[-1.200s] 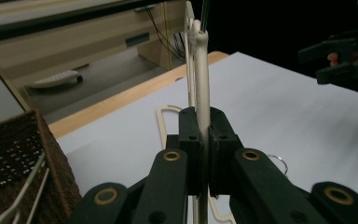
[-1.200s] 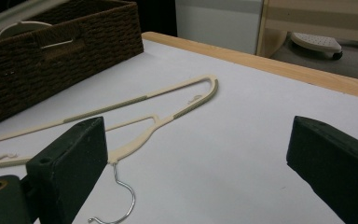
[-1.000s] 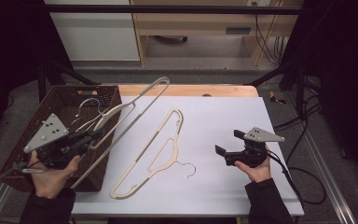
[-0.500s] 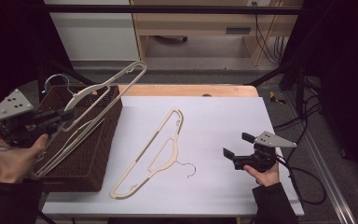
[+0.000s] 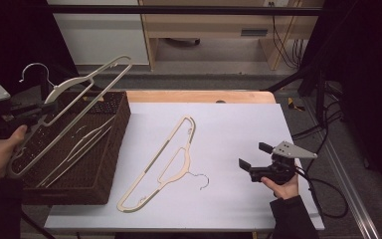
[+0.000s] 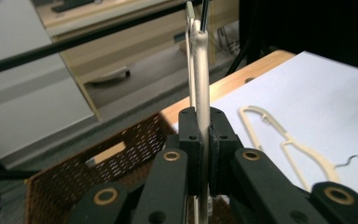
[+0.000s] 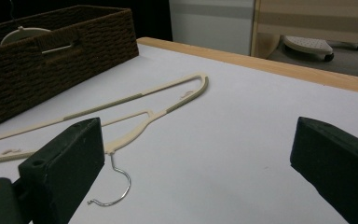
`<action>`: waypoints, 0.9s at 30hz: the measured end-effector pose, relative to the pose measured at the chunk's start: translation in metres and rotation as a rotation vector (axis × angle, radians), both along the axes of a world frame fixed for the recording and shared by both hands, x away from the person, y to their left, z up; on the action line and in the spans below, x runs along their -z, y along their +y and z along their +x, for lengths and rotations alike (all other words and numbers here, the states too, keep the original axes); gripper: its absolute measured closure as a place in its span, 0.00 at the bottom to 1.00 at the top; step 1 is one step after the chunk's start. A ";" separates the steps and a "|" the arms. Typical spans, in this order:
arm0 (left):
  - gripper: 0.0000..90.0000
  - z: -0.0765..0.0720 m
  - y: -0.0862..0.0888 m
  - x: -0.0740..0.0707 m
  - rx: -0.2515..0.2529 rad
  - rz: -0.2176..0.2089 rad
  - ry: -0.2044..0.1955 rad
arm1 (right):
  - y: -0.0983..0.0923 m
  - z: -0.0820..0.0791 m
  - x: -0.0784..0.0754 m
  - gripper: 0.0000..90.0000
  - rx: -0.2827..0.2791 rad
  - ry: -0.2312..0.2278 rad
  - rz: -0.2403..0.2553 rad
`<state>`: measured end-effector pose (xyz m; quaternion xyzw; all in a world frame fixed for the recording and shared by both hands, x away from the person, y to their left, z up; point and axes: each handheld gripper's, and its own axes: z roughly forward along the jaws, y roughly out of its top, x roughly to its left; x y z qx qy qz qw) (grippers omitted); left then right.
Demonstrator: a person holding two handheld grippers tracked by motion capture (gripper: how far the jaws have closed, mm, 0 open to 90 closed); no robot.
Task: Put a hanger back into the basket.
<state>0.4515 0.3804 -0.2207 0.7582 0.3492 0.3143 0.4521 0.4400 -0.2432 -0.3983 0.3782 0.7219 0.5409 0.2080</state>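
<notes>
My left gripper [image 5: 45,107] is at the far left, raised over the left side of a brown wicker basket [image 5: 114,149]. It is shut on a cream hanger [image 5: 62,89] that slants up above the basket, metal hook uppermost. In the left gripper view the pads [image 6: 190,135] clamp the hanger's thin bar [image 6: 202,88] edge-on. A second cream hanger [image 5: 164,159] lies flat on the white table, its hook toward the front. My right gripper [image 5: 252,159] hovers open at the table's right, aimed at that hanger [image 7: 121,109], with nothing between its fingers [image 7: 70,158].
Another pale hanger [image 5: 87,142] lies inside the basket. The white sheet [image 5: 238,124] covers a wooden table whose far edge [image 5: 199,95] shows. Cables and a black frame post stand to the right. A dark rail crosses the back.
My left gripper has carried its hanger left and upward, from over the basket's middle to its left side. The right gripper has stayed in place, open.
</notes>
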 end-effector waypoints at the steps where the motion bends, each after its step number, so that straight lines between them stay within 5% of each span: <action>1: 0.96 0.004 0.003 0.003 -0.013 0.003 0.009 | 0.000 0.000 0.000 0.03 -0.002 0.001 0.001; 7: 0.96 0.016 0.019 0.021 -0.062 0.009 0.029 | 0.000 0.000 0.000 0.03 0.004 0.001 -0.001; 12: 0.96 0.024 0.031 0.041 -0.105 0.056 0.073 | 0.001 0.001 0.001 0.03 0.003 0.008 -0.001; 27: 0.96 0.033 0.040 0.088 -0.101 0.117 0.148 | 0.002 0.001 0.002 0.03 -0.001 0.006 -0.010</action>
